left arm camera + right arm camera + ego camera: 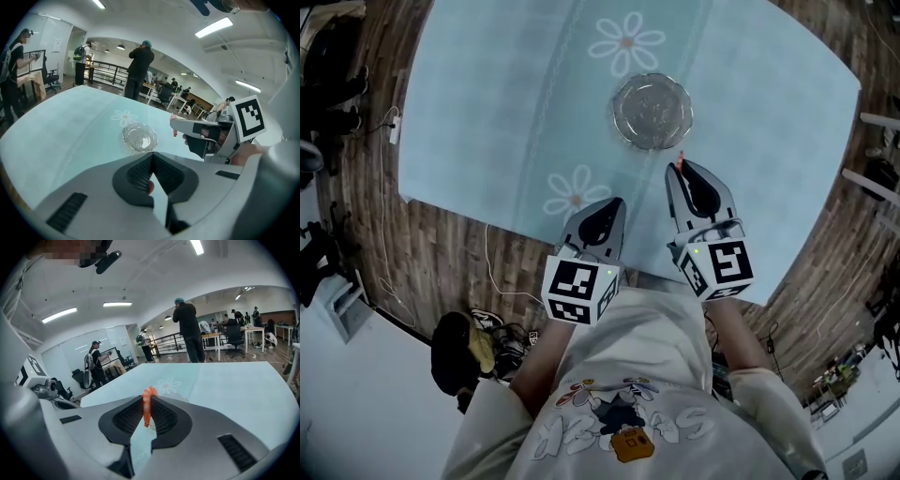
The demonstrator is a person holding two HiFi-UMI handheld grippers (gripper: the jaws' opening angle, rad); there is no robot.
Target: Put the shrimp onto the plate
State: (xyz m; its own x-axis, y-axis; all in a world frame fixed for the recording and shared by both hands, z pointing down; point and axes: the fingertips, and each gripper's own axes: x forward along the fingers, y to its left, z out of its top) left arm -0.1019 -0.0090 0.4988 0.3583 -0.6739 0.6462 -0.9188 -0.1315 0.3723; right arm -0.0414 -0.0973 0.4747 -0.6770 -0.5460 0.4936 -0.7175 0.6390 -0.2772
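Note:
An orange shrimp [148, 409] hangs pinched between the fingertips of my right gripper [148, 404], which is shut on it. In the head view its red tip [680, 159] pokes out of the right gripper [679, 169], just short of the clear glass plate [652, 111] on the light blue tablecloth. The plate [139, 137] lies bare in the left gripper view; part of it [174, 397] shows behind the shrimp. My left gripper [151, 159] is shut with nothing held, near the table's front edge [617, 204].
The blue cloth [487, 112] with daisy prints [626, 42] covers the table; wooden floor surrounds it. Cables [389, 225] and a bag [464, 352] lie on the floor at left. People stand beyond the table's far side [139, 68].

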